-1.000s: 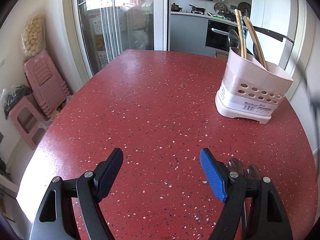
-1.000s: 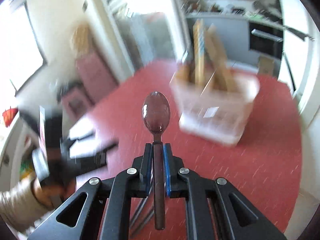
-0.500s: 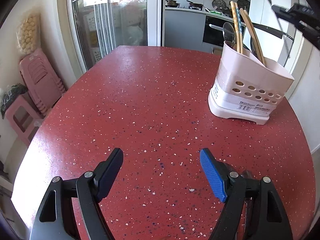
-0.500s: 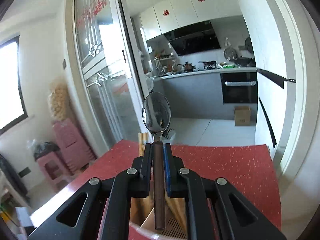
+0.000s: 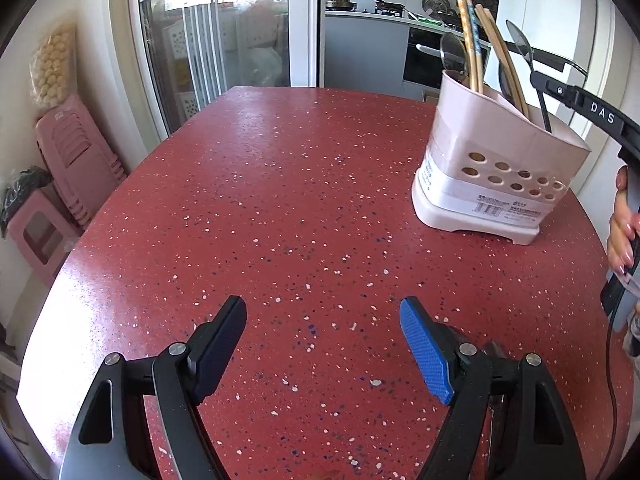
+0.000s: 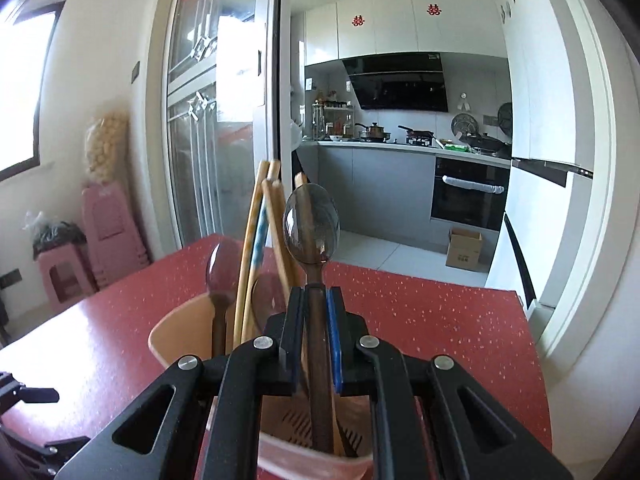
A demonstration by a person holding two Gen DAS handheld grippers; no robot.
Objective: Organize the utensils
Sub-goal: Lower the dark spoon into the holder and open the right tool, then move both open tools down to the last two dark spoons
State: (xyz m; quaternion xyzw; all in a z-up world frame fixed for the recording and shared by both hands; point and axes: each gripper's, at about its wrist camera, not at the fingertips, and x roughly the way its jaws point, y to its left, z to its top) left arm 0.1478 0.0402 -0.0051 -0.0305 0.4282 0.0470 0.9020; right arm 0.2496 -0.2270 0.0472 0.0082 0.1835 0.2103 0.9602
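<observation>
Spoon (image 6: 311,236) placement was underway: my right gripper (image 6: 316,340) clamped its handle inside the holder (image 5: 496,168); next, I judged, release. Left gripper (image 5: 322,344) fingers gaped above the counter (image 5: 280,200).

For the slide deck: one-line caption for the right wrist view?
Right gripper clamps a spoon upright, handle lowered into the pink utensil holder beside chopsticks.

Utensil holder (image 5: 496,176) on red table (image 5: 280,208)

glossy speckled table (image 5: 280,200), wooden chopsticks (image 5: 472,52)
</observation>
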